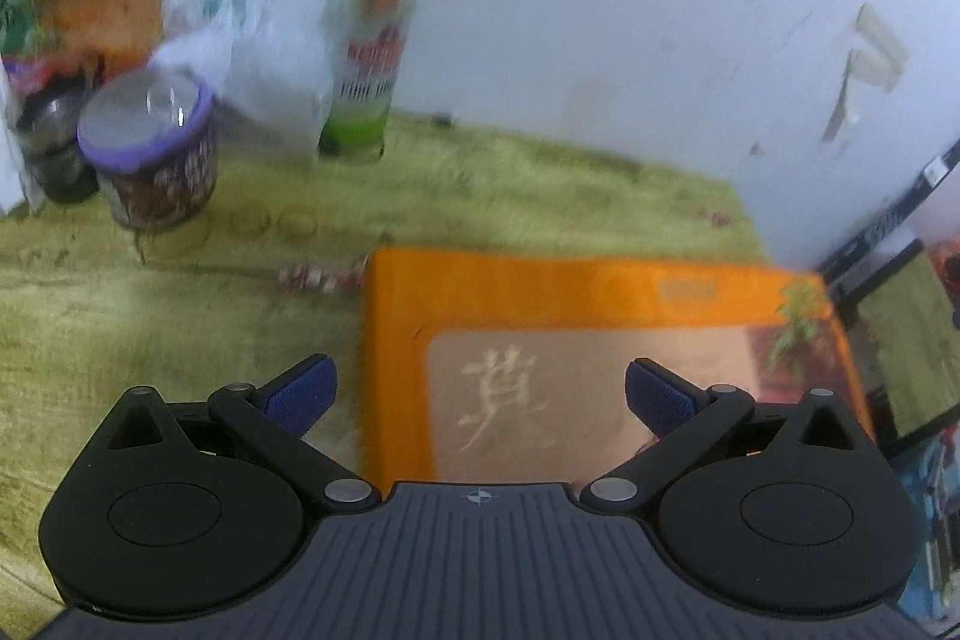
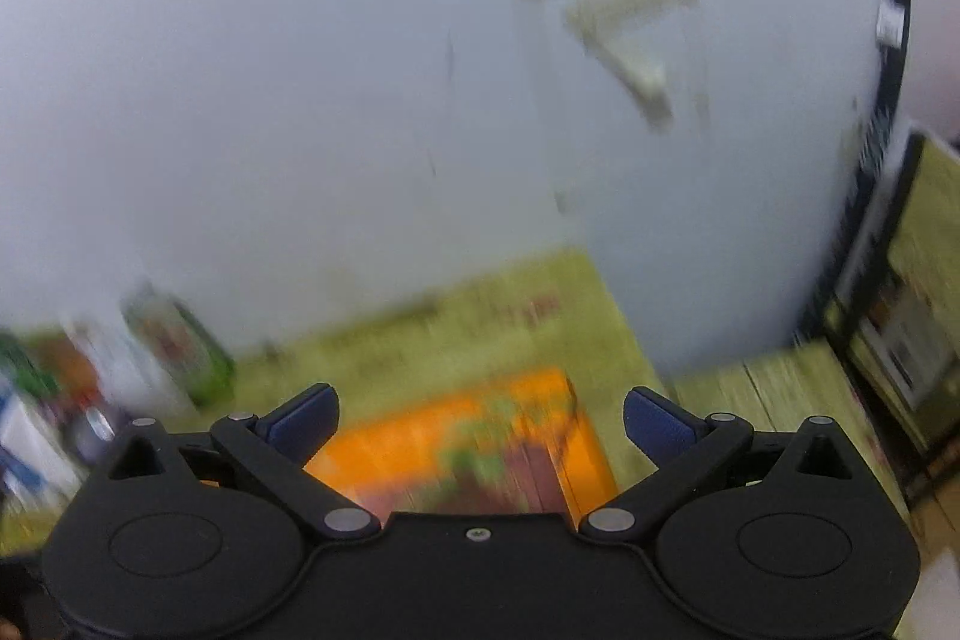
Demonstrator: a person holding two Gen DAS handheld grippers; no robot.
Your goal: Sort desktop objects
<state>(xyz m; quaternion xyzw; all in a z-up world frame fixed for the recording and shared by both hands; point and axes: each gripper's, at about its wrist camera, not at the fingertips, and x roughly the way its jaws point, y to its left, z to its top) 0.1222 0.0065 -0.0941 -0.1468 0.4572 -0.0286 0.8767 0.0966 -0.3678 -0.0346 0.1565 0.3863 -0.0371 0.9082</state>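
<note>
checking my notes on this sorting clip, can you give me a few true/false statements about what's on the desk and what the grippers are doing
1. The left gripper is open and holds nothing. True.
2. The orange box stands upright against the wall. False: it lies flat on the green mat.
3. The jar has a purple lid. True.
4. The can lies on its side. False: it stands upright near the wall.
5. The right gripper is shut on the orange box. False: its jaws stand wide apart with nothing between them, and the box lies below.
</note>
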